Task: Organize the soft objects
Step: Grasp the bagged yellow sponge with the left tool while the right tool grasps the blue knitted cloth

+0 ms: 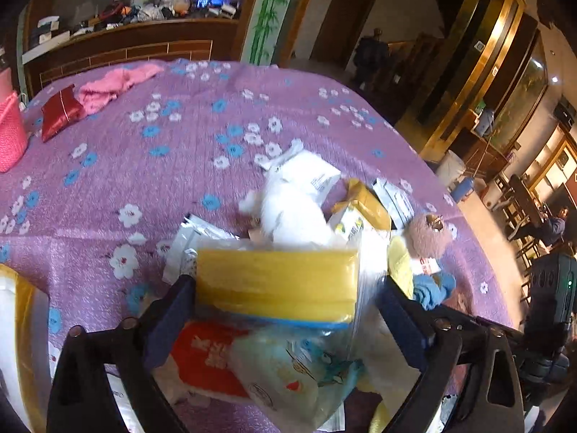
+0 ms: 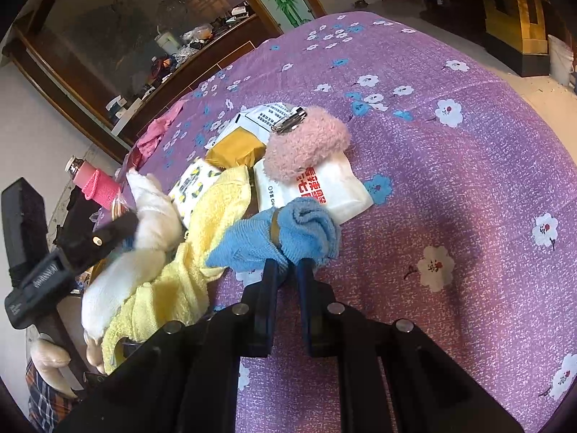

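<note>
Sorting soft things on the flowered bed

Hovering over the heap, the left tongs (image 1: 285,288) stand wide in the left wrist view, their dark pads either side of a yellow sponge block in a clear plastic bag (image 1: 277,281). The left pad seems to touch the bag; the right pad stands apart, so nothing is gripped. The bagged sponge lies on a red-and-white tissue pack (image 1: 205,357), on the purple floral bedspread (image 1: 144,180).

From the right wrist view, the right tongs (image 2: 288,265) are closed on a blue terry cloth (image 2: 281,234) at its near edge, beside a yellow towel (image 2: 187,270) and a pink fluffy keyring toy (image 2: 306,144).

To do this step well, the left tongs should probably centre on the sponge itself, not the loose bag film, then close gently.
</note>
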